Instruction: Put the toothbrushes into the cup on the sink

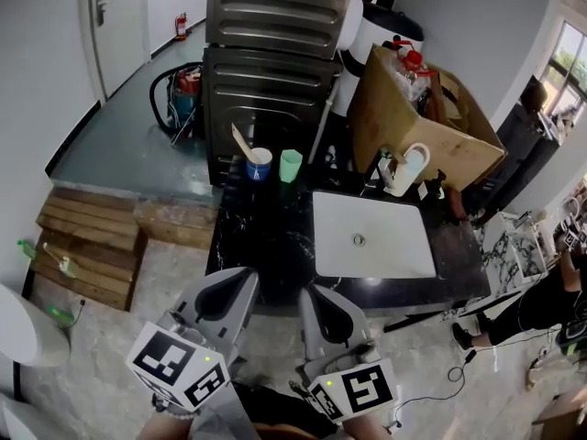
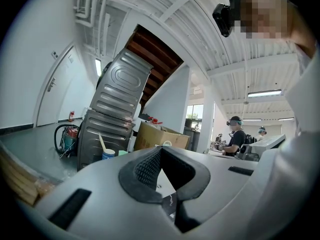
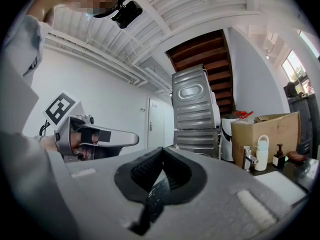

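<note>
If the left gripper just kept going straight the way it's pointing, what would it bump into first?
Probably the cardboard box beyond the sink: the left gripper, shut and empty, aims over the sink, to the right of the green cup. Depth is hard to judge.

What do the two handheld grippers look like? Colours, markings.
The left gripper and right gripper are both light grey moulded shells. Each has a black teardrop cut-out lined with ribbed black pads. Each carries a white cube with black square markers and a small green light.
</note>
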A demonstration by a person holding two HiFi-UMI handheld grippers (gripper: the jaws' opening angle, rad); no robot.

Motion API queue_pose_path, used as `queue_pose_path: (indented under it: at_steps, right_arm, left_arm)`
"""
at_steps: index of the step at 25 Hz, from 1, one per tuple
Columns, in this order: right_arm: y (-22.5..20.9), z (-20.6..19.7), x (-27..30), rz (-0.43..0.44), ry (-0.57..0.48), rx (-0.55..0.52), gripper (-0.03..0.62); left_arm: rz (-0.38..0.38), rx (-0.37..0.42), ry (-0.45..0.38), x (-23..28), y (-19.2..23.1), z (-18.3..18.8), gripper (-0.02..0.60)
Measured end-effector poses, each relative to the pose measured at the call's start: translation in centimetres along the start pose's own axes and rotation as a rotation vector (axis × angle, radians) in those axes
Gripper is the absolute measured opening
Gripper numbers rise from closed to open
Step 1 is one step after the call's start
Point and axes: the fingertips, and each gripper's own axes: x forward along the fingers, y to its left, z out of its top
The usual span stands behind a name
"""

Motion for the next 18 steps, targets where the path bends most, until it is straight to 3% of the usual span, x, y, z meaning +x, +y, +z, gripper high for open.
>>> queue_pose_path:
  at_steps: [18]
  right_arm:
    - [0.9,-0.3,1.1,0.01,0.012,-0.009,-0.002]
  left_arm:
    - [0.003,-0.016,0.005,-0.3,1.3,-0.4,0.004]
